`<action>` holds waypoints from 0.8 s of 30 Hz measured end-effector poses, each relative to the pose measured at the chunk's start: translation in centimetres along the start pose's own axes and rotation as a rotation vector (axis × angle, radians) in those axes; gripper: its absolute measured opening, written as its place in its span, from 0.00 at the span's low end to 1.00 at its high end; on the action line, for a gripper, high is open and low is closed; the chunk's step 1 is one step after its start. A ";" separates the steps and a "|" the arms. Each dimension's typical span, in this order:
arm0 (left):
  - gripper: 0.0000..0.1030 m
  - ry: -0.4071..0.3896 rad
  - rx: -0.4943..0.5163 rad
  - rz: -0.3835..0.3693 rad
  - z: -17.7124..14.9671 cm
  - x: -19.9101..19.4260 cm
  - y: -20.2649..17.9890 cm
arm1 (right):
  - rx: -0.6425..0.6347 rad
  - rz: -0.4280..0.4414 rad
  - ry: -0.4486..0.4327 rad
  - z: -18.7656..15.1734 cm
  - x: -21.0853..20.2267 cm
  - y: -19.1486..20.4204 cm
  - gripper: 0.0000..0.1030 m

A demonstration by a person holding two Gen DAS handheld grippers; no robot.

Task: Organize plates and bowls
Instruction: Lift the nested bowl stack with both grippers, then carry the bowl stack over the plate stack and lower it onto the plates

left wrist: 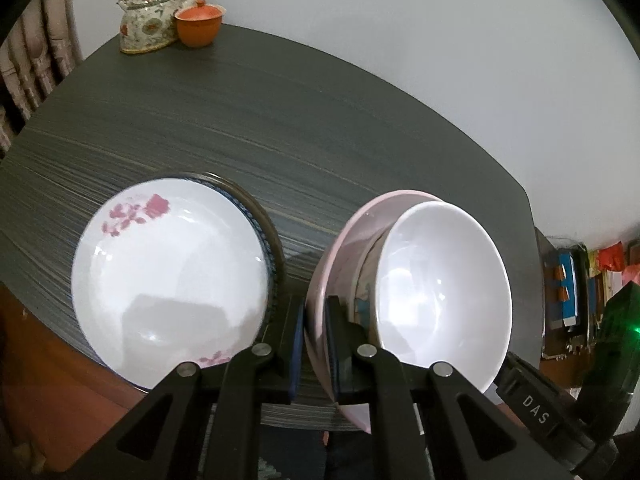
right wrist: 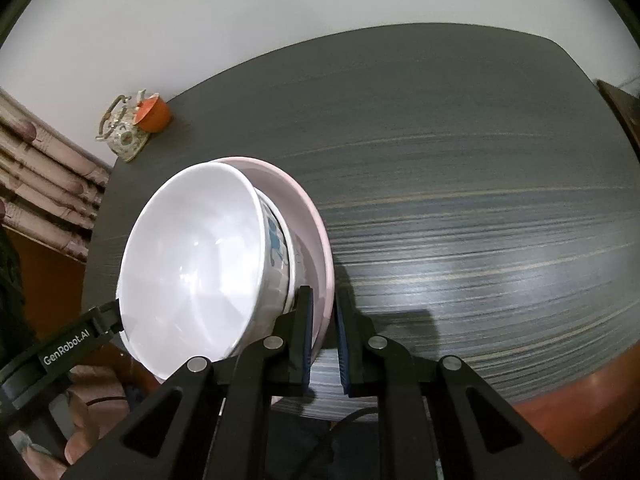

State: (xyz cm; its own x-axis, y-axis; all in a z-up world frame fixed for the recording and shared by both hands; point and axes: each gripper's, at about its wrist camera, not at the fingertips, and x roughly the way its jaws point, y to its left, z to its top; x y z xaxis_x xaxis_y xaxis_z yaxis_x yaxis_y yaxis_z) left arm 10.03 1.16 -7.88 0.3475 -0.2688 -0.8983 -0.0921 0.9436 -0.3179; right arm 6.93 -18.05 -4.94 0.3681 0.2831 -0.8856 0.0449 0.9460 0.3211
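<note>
Left wrist view: left gripper (left wrist: pixel 316 344) and right gripper (right wrist: pixel 324 340) each pinch opposite rims of the wide pink ceramic bowl (left wrist: pixel 320 280) nesting a white bowl (left wrist: pixel 440 280), above the dark tabletop (left wrist: pixel 280 120). Glazed, slippery, breakable; rim holds suit.

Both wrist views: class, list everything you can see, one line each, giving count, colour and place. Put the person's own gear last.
Pink bowl: one, pale pink, gripped at opposite rims by both grippers above the table.
White bowl: one, white with blue outside print, nested in the pink bowl.
Plate stack: white floral plate on a blue-rimmed one, table's near left.
Teapot: one, floral, far left corner.
Lidded cup: one, orange, beside the teapot.
Table: one, dark grey.
Left gripper: black, shut on the pink bowl.
Right gripper: black, likewise.
</note>
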 end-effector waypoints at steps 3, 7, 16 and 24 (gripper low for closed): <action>0.08 -0.016 -0.017 0.005 0.3 -1.0 0.9 | -0.020 0.007 -0.009 0.4 -0.3 1.1 0.13; 0.08 -0.042 -0.042 0.020 0.6 -2.4 2.3 | -0.054 0.021 -0.013 0.6 -0.8 2.5 0.13; 0.08 -0.087 -0.118 0.064 1.1 -5.0 6.8 | -0.134 0.055 0.008 0.6 -0.2 7.7 0.13; 0.08 -0.082 -0.201 0.095 0.9 -5.3 11.3 | -0.193 0.077 0.054 0.1 2.4 12.0 0.13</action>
State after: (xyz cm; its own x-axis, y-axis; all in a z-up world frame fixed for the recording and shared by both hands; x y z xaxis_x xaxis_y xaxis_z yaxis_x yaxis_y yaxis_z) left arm 8.01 13.45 -6.47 0.4023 -0.1558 -0.9021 -0.3093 0.9043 -0.2941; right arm 8.43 -6.01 -3.21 0.3133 0.3588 -0.8793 -0.1624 0.9325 0.3227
